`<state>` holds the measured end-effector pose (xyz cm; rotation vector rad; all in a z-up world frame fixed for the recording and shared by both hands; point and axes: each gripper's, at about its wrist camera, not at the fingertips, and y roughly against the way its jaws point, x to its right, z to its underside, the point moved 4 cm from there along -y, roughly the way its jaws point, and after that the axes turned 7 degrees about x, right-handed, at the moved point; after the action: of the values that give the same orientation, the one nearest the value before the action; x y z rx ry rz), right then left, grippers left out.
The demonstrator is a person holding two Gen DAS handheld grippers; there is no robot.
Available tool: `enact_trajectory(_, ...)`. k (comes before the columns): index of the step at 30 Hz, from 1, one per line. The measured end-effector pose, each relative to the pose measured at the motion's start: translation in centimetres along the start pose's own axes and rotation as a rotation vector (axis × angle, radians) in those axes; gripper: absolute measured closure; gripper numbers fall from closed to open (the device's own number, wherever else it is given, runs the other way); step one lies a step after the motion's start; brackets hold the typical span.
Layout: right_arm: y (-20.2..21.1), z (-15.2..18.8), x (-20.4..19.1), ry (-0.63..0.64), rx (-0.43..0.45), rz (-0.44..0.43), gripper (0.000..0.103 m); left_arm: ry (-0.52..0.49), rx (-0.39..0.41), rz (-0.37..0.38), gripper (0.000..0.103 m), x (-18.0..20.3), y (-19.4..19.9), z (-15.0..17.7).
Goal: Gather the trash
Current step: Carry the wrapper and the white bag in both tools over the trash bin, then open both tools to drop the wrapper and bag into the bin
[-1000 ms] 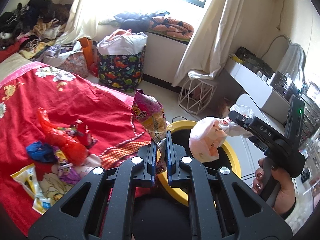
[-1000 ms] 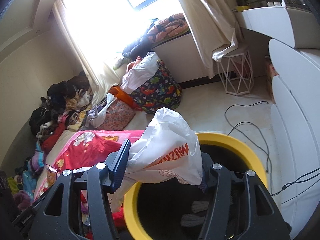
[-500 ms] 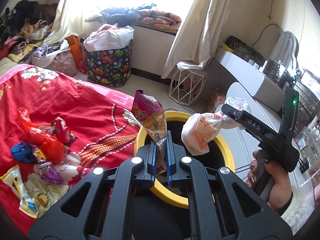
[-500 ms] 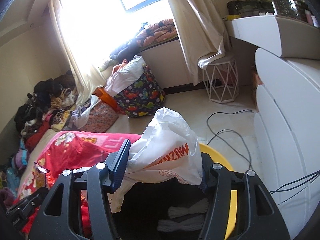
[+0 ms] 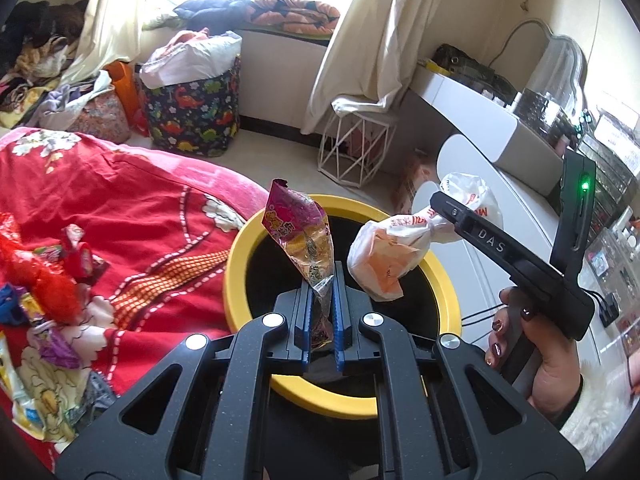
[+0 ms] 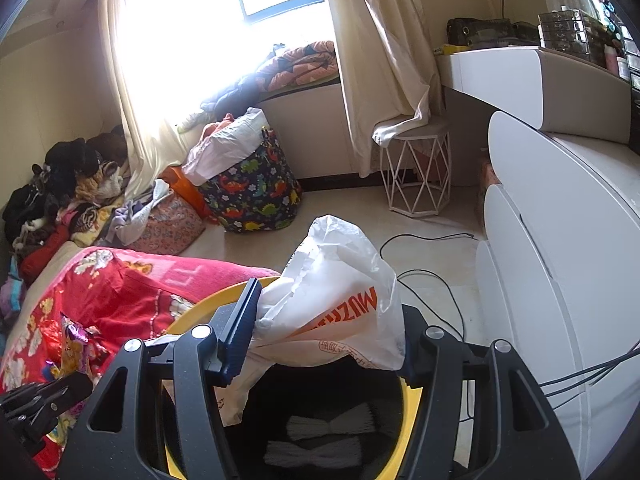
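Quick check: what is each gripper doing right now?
Left gripper: shut on the snack wrapper.
Right gripper: shut on the white plastic bag.

A crumpled pink-and-yellow snack wrapper (image 5: 301, 236) is held upright above the yellow-rimmed bin (image 5: 240, 272). To its right, a white plastic bag (image 5: 384, 256) with orange print is suspended over the same opening.

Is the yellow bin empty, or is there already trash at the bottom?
Not empty. Looking down past the right claw, the yellow bin has two pale bundled items on its dark bottom. What they are, cannot tell.
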<state>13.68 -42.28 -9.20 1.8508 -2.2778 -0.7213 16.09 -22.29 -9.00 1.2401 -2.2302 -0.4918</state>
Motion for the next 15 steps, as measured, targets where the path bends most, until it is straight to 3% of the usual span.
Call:
enact_trajectory(10, -1.0, 0.6, 0.2, -0.001, -0.045, -0.008, 0.041, -0.031, -0.031, 0.031, 0.098, 1.0, -2.3, 0.0)
enact_trajectory(11, -1.1, 0.7, 0.3, -0.01, -0.051, -0.016, 0.038, -0.036, -0.028, 0.029, 0.092, 1.0, -2.4, -0.1)
enact_trajectory(15, -1.0, 1.0, 0.7, -0.046, -0.057, -0.023, 0.022, -0.027, -0.012, 0.027, 0.047, 0.8, -2.3, -0.2)
